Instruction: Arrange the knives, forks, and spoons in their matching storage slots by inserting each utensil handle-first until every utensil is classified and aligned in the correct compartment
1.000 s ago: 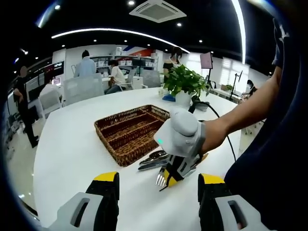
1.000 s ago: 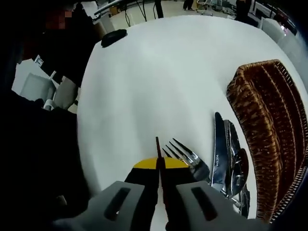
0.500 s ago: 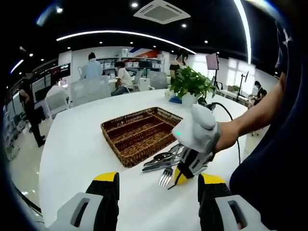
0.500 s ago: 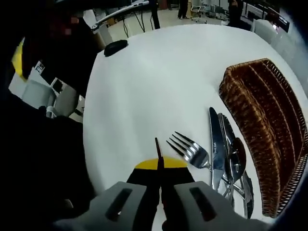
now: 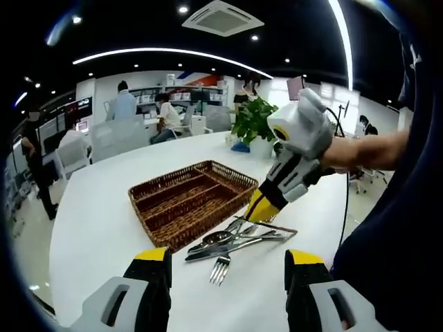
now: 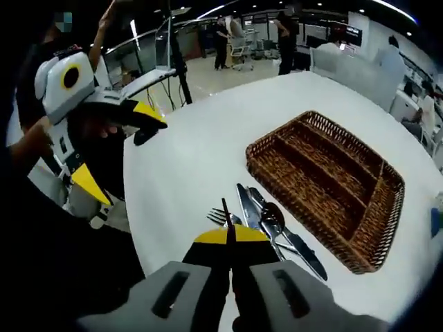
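Right gripper (image 5: 261, 207) is lifting off the table empty, jaws pinched together on nothing, left gripper (image 5: 225, 266) idling wide open, so we're restarting the pick: fork (image 5: 221, 267), knife (image 5: 232, 245) and spoon (image 5: 213, 238) all lying at the wicker tray's (image 5: 185, 199) 5 o'clock, slots unfilled.

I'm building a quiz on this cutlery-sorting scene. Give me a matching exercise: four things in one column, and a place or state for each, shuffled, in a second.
Things:
1. brown woven wicker tray
2. pile of silver cutlery
3. right gripper
4. left gripper

States:
A. jaws apart, nothing between them
B. lying on the white round table, beside the tray
C. jaws closed on a thin dark strip, raised above the cutlery
D. compartments empty

Pairs: 1-D, 2-B, 3-C, 4-A
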### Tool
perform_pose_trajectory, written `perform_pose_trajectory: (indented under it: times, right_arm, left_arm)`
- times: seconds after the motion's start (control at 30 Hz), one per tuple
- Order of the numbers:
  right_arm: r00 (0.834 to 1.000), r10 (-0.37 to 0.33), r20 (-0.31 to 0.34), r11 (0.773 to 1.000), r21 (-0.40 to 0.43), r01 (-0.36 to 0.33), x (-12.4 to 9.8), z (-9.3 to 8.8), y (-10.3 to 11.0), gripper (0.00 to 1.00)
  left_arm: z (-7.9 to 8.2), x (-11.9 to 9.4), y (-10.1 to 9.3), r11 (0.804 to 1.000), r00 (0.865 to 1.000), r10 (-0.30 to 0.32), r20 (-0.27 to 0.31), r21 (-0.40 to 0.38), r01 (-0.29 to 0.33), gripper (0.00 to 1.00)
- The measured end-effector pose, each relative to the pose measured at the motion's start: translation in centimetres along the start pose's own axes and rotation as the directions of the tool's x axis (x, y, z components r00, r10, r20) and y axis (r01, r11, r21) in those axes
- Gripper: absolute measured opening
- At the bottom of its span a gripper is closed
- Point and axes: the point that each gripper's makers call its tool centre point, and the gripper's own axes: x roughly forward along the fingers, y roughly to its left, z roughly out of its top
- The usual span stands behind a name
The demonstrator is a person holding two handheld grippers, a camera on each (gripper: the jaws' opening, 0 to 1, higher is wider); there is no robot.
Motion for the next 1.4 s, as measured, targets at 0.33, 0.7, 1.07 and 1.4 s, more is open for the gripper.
perform_pose_trajectory:
  times: [0.33, 0.7, 1.07, 1.4]
  right_arm:
    - [0.985, -0.120, 0.121, 0.990, 0.095, 0.109, -7.2, 0.6, -4.6, 0.00]
    - [0.960, -0.195, 0.201, 0.977, 0.124, 0.173, -12.4, 1.6, -7.6, 0.00]
    - [0.936, -0.222, 0.275, 0.970, 0.165, 0.181, -14.5, 3.1, -9.6, 0.00]
    - [0.911, -0.251, 0.327, 0.965, 0.160, 0.208, -15.8, 6.0, -12.6, 0.00]
  left_arm:
    - [1.4, 1.6, -2.1, 0.999, 0.999, -0.040, 0.013, 0.033, 0.040, 0.69]
    - [2.2, 2.5, -3.7, 0.997, 0.998, -0.059, 0.020, 0.044, 0.058, 0.69]
    - [2.6, 2.8, -3.5, 0.998, 0.999, -0.045, 0.015, 0.050, 0.044, 0.69]
    - [3.1, 3.0, -2.5, 1.000, 0.999, -0.013, 0.034, 0.020, 0.012, 0.69]
